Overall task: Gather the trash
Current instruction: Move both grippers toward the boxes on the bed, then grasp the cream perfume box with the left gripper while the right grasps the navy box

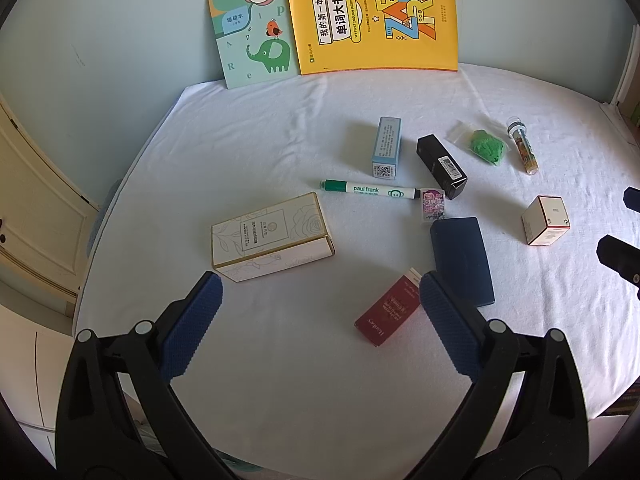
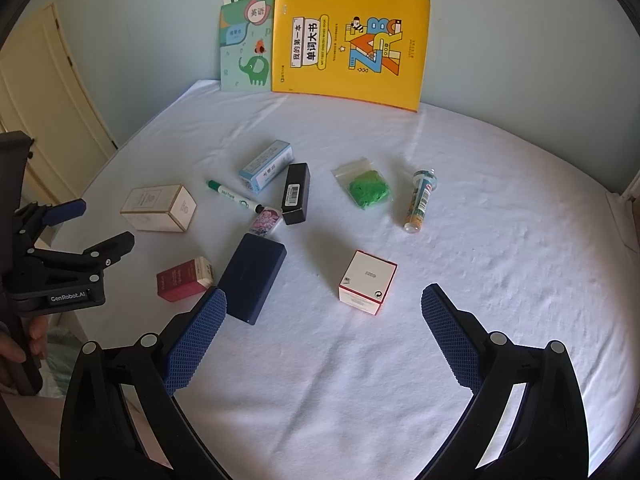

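hovering above the white table [image 2: 500, 208], the left gripper [image 1: 320, 304] and the right gripper [image 2: 324, 312] both have jaws spread wide and hold nothing, probably so that either can take a piece of trash. the red box [image 1: 386, 312] lies just ahead of the left gripper, beside its right finger. the white cube box [image 2: 368, 282] lies just ahead of the right gripper, between its fingers. the two books [image 2: 348, 46] lean on the wall, well apart, and seem not trash.

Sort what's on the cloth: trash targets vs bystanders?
Likely trash: cream box, red box, light blue box, black box, white cube box, green bag.

Probably bystanders: marker, navy case, tube, books.
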